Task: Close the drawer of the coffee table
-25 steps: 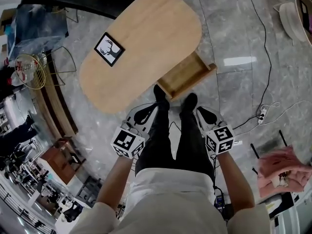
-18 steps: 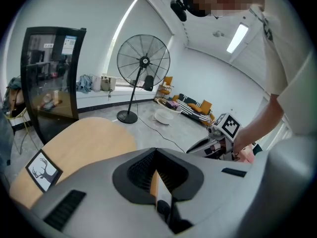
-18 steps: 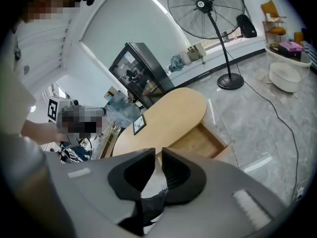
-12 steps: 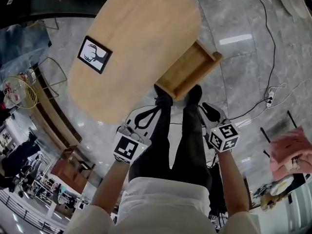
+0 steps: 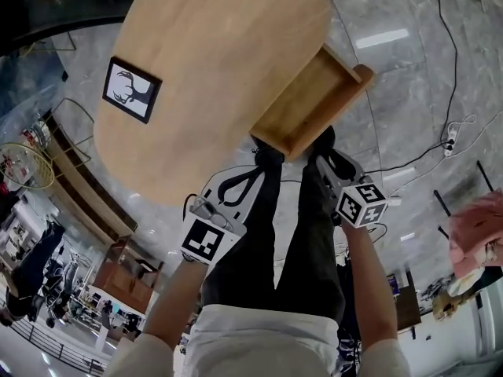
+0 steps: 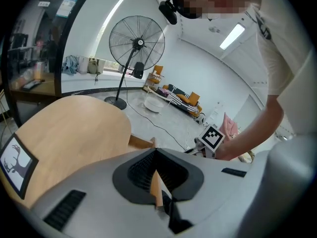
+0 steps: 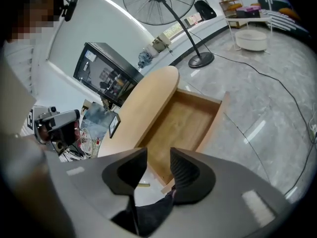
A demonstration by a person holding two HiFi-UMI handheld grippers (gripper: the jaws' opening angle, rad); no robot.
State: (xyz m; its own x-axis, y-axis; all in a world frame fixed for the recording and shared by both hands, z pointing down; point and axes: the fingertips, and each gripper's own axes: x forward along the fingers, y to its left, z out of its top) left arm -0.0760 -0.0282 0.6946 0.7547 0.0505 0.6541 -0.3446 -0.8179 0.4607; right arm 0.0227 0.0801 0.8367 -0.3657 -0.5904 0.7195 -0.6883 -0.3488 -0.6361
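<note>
The oval wooden coffee table (image 5: pixel 220 61) has its drawer (image 5: pixel 314 104) pulled out toward me, empty inside (image 7: pixel 185 120). My left gripper (image 5: pixel 255 170) hangs just below the table's near edge, left of the drawer's corner, and its pads meet at the tip (image 6: pixel 154 152), shut on nothing. My right gripper (image 5: pixel 326 157) is close in front of the drawer's front board. Its jaws (image 7: pixel 158 157) have just been opening and stand apart with nothing between them. In the left gripper view only the table top (image 6: pixel 64 133) and a drawer corner (image 6: pixel 141 143) show.
A framed deer picture (image 5: pixel 130 90) lies on the table top. My shoes (image 5: pixel 267 155) stand against the drawer front. Cables (image 5: pixel 440 61) and a power strip (image 5: pixel 450 140) lie on the marble floor at the right. A standing fan (image 6: pixel 136 43) is beyond the table.
Both grippers have sunk and come nearer the drawer's front. The table and drawer fill more of the head view than before.
</note>
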